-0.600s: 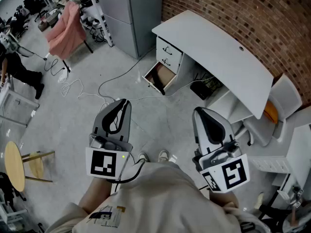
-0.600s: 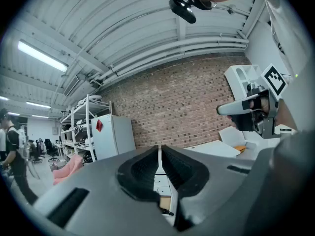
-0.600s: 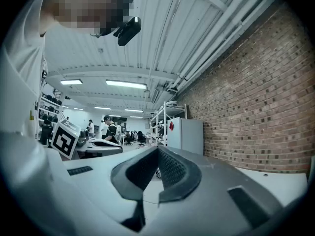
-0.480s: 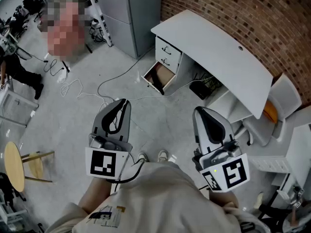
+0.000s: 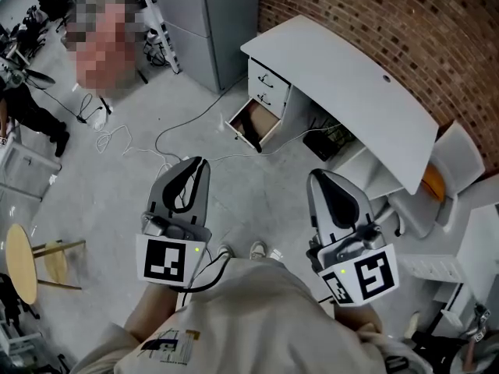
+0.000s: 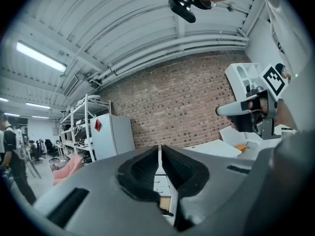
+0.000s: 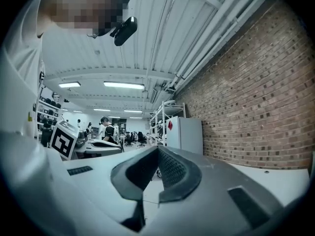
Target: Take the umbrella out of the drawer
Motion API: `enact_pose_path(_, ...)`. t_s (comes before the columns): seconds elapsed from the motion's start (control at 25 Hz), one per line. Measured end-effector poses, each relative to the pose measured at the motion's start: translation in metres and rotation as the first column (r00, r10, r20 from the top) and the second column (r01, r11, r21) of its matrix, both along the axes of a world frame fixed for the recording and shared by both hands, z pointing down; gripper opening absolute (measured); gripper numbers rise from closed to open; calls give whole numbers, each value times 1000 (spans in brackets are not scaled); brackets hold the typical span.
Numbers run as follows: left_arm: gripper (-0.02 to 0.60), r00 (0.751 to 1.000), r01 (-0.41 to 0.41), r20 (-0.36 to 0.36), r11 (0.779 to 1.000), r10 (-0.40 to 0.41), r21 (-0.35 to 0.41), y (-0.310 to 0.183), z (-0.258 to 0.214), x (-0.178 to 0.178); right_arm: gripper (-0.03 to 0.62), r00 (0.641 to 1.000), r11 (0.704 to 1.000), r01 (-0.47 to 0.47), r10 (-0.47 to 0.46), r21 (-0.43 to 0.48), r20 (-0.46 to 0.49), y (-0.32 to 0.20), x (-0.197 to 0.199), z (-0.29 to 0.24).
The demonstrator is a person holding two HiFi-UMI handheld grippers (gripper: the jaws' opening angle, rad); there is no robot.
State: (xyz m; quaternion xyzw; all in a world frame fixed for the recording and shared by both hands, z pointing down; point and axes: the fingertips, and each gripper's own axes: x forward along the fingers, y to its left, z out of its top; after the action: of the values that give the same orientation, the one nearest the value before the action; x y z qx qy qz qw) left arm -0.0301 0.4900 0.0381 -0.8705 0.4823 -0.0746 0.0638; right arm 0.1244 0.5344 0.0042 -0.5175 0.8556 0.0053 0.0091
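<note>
A white desk [image 5: 351, 84] stands against the brick wall, with a white drawer unit [image 5: 269, 88] under its left end. The bottom drawer [image 5: 251, 125] is pulled open and shows a brown inside; I see no umbrella in it from here. I stand a few steps back from it on the grey floor. My left gripper [image 5: 195, 166] and right gripper [image 5: 322, 179] are held level in front of my chest, side by side, both pointing toward the desk. Each has its jaws together with nothing between them, as the left gripper [image 6: 160, 151] and right gripper [image 7: 157, 151] views show.
A grey metal cabinet [image 5: 210, 22] stands left of the desk. White cables [image 5: 156, 142] trail across the floor between me and the drawer. White chairs [image 5: 456, 162] crowd the desk's right end. A round wooden stool [image 5: 19, 263] stands at far left, and a person [image 5: 23, 111] stands beyond it.
</note>
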Motion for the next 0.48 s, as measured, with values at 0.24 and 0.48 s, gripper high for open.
enact_pose_path(0.24, 28, 1000, 15, 11, 1000, -15, -4, -4, 3, 16, 8, 1000, 1000, 28, -28, -10, 6, -8, 13, 6)
enact_pose_path(0.48, 28, 999, 29, 15, 1000, -29, 0, -5, 10, 32, 8, 999, 999, 48, -47, -12, 18, -14, 27, 15)
